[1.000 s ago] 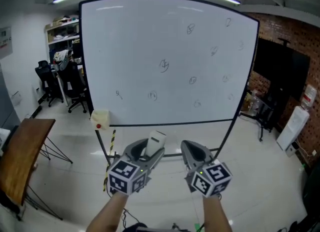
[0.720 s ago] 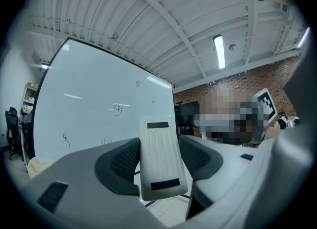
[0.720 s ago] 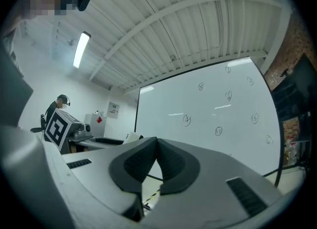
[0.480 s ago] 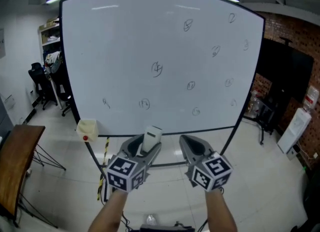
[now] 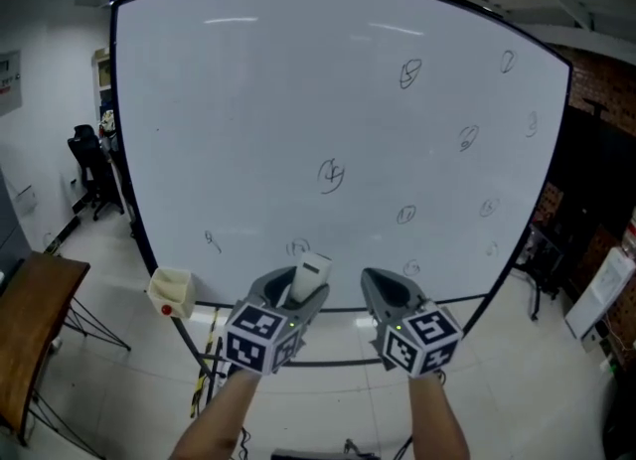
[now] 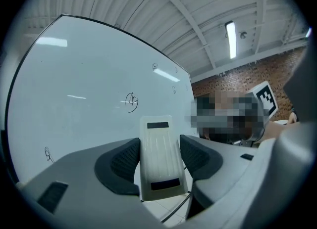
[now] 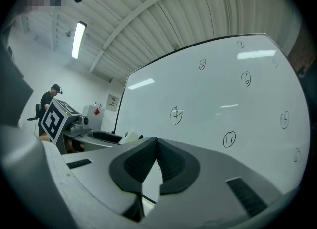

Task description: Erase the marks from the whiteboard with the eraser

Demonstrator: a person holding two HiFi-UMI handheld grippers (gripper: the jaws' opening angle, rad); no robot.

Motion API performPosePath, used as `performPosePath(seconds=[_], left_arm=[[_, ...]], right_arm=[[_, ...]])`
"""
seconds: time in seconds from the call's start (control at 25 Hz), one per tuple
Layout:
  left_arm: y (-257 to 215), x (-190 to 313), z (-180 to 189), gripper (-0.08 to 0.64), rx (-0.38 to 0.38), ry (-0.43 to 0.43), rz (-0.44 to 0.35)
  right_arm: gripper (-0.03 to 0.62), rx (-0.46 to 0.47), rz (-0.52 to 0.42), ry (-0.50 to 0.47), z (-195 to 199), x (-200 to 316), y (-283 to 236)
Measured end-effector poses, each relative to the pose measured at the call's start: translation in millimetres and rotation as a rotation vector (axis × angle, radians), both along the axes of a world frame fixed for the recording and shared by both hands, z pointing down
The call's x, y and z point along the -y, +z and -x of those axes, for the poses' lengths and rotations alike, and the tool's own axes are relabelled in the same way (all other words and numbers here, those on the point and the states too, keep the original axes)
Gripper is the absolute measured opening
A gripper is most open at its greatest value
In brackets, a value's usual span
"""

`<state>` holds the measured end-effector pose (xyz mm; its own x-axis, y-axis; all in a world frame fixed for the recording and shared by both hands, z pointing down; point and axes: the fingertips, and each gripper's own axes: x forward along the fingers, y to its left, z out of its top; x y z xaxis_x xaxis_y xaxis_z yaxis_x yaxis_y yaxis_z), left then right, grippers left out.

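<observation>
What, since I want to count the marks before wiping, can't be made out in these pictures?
- Marks near the whiteboard's right edge: head view, too small and faint to read.
- Eraser's far face: the left gripper view shows only the near one, and its sides are covered by the left gripper's jaws.
- Whiteboard's lower edge: right gripper view, hidden behind the right gripper.

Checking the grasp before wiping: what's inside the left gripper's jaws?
The eraser, a pale block clamped between the jaws of the left gripper. Its far face, turned toward the whiteboard, is hidden.
</observation>
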<state>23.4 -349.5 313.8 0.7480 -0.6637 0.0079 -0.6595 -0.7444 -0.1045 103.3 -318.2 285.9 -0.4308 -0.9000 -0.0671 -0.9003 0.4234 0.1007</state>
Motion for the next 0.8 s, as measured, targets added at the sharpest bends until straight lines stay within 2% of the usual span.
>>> performPosePath(seconds=[0.32,0.6,0.8], left_arm=[[-20,45,0,0.258,-0.004,-0.064,-0.025],[-28,75,-8,0.258,-0.008,-0.192,-0.046],[-31,90,-16,0.258,-0.021,-0.237,-0.060]], right_arm=[[-0.008,-0.018,-0.012,-0.039,-1,45,-16],[-0.008,-0.022,0.006,-0.090,-15,71,-12],[-0.008,-0.039,0.017,-0.118,-24,83,-10]])
